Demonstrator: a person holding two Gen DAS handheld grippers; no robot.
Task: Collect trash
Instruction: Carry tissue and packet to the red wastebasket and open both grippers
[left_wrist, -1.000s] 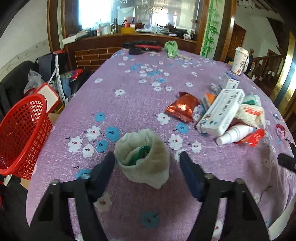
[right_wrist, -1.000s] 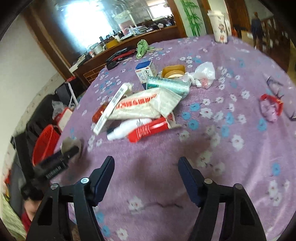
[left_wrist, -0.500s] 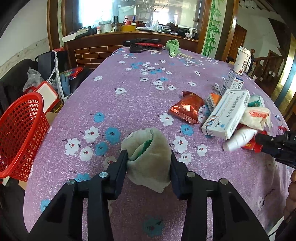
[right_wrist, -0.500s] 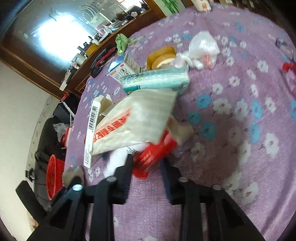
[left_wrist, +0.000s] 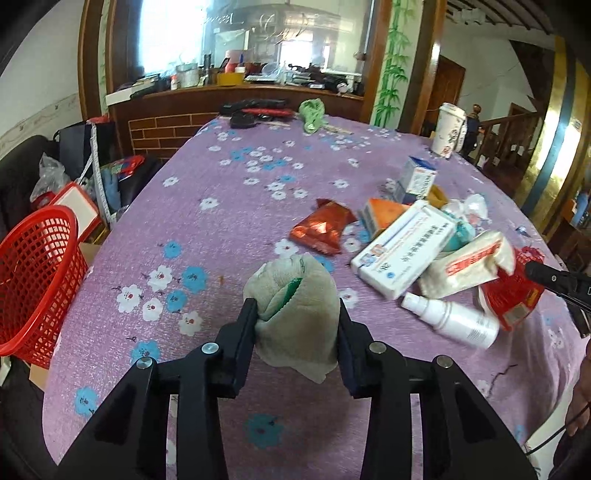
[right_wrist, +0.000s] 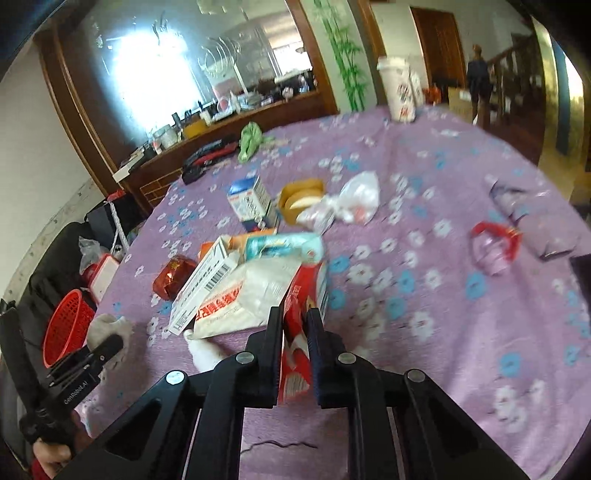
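1. The left gripper (left_wrist: 297, 319) is clenched on a grey cloth wad (left_wrist: 295, 295), near the tabletop's (left_wrist: 221, 206) left edge.
2. The right gripper (right_wrist: 295, 325) grasps a red packet (right_wrist: 301, 321), beside the trash pile in the tabletop's middle.
3. A red basket (left_wrist: 33, 273) stands past the left edge.

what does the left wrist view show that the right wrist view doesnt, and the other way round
Only the left wrist view: the green inner layer of the crumpled grey cloth pinched in the left gripper, and the full white plastic spray bottle.

Only the right wrist view: the roll of tan tape, the clear plastic bag, and the right gripper clamped on the flat red packet.

Both: the purple flowered tablecloth, the red mesh basket off its left edge, the long white medicine box and the shiny red foil wrapper.
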